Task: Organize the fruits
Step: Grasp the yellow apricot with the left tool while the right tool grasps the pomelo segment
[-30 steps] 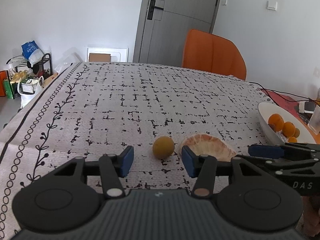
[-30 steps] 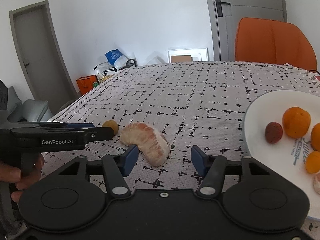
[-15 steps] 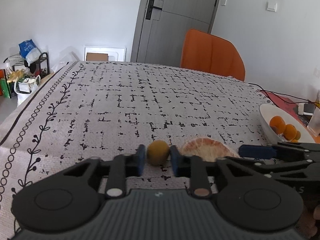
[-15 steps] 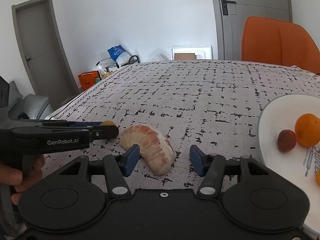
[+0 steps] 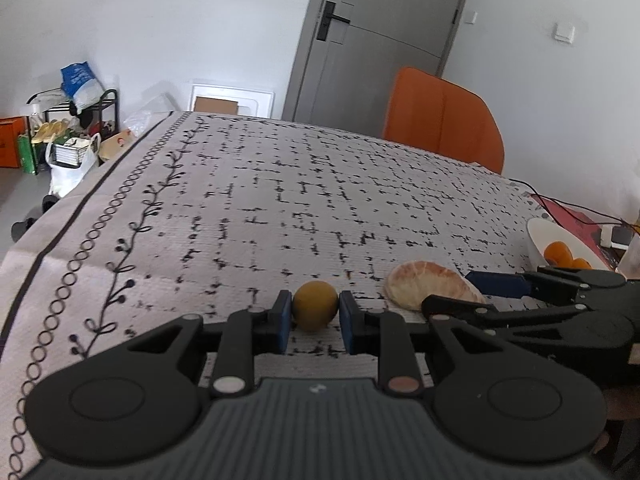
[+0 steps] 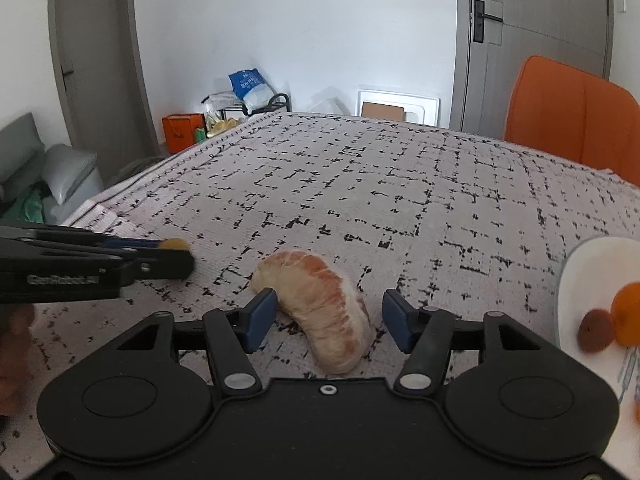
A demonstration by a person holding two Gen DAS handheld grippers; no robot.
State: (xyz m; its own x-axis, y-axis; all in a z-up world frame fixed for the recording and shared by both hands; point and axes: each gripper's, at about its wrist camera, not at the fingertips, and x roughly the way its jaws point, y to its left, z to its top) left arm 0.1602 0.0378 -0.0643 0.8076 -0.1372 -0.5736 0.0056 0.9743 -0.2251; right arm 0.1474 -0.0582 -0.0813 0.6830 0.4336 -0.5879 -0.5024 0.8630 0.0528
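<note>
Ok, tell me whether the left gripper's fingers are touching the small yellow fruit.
Touching. The left wrist view shows both blue fingers pressed against the sides of the small yellow fruit, with no gap visible.
</note>
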